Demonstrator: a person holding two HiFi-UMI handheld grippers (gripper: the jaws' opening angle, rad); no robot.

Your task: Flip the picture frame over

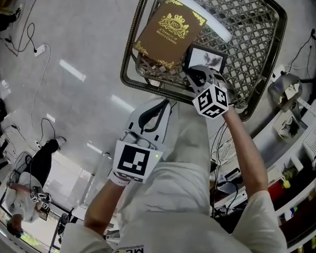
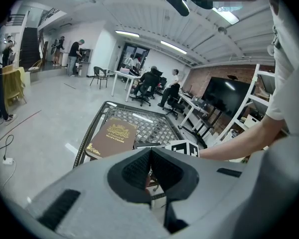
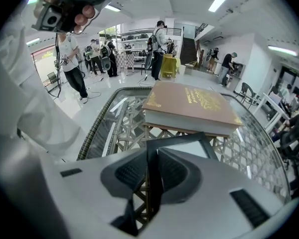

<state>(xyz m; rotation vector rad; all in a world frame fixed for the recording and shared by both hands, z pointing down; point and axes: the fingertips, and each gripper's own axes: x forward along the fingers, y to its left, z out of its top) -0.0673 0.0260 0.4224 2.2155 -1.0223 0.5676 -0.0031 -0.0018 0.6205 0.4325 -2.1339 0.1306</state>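
**Right gripper view: jaws pinched on frame rim, flip not yet done**

- right gripper (image 3: pixel 152 156): jaws are closed on the near-left rim of the small black-rimmed rectangular picture frame (image 3: pixel 189 146). The black edge runs straight in between the pads, and only that thin rim is gripped.
- The rest of the frame extends ahead and to the right of the jaws. In the head view its picture side (image 1: pixel 205 59) faces up, so I judge the turn hasn't happened. I can't tell whether the far edge is resting or lifted.
- Just beyond the frame is a thick brown hardcover book with gold ornament (image 3: pixel 189 106), lying flat with its near edge close to the frame's far edge.
- Under both is a dark woven-lattice table with a rounded metal rim (image 1: pixel 127 73).
- left gripper (image 2: pixel 150 158): it hangs back and to the left of the right one, short of the table rim. Its jaws are pressed together with nothing between them.

Risks:
- With an edge-only pinch, the frame could pivot in the pads or slip out once the wrist rolls.
- The book sits close, so the frame's free edge could strike it mid-swing.
- A frame corner might snag in the lattice.
- The left gripper is too far off to catch a drop.
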